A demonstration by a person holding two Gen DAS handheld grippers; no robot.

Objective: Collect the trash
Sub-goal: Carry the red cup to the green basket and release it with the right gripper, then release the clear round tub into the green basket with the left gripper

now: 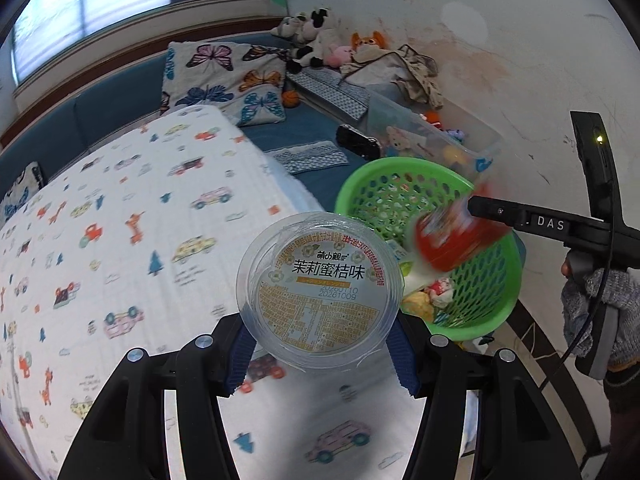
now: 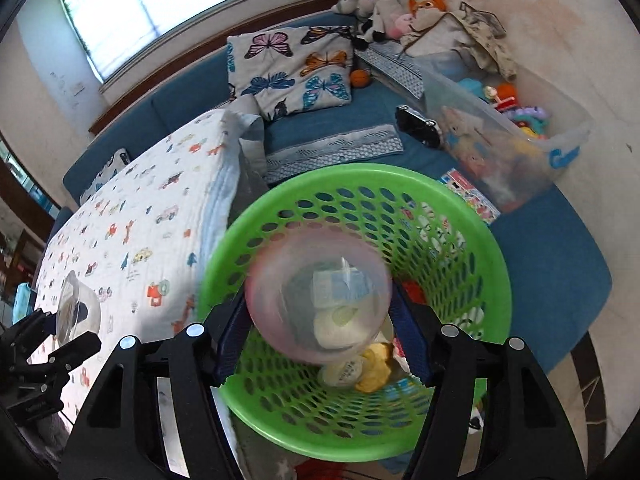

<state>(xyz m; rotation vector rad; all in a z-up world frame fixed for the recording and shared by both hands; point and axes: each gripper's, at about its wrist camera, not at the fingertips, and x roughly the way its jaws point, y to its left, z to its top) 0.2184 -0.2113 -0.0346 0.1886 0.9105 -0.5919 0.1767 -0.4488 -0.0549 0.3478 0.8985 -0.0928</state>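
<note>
My left gripper [image 1: 320, 344] is shut on a clear jelly cup [image 1: 320, 288] with a printed orange-and-white lid, held over the car-print blanket. Right of it stands a green mesh basket [image 1: 400, 164] with wrappers and cups inside. My right gripper [image 1: 472, 208] reaches in from the right over the basket with a blurred red-labelled cup [image 1: 460, 236] at its fingertip. In the right wrist view that pinkish clear cup [image 2: 318, 300] sits between the blue pads of the right gripper [image 2: 320, 336], above the basket's mouth [image 2: 360, 172]. The left gripper [image 2: 68, 332] and its cup [image 2: 76, 312] show at lower left.
A bed with a car-print blanket [image 1: 140, 220] fills the left. Behind it are a blue mat [image 2: 540, 248], a butterfly pillow [image 2: 296, 68], a clear toy bin [image 2: 520, 148] and plush toys [image 1: 316, 36] by the wall. A gloved hand [image 1: 592, 312] holds the right gripper.
</note>
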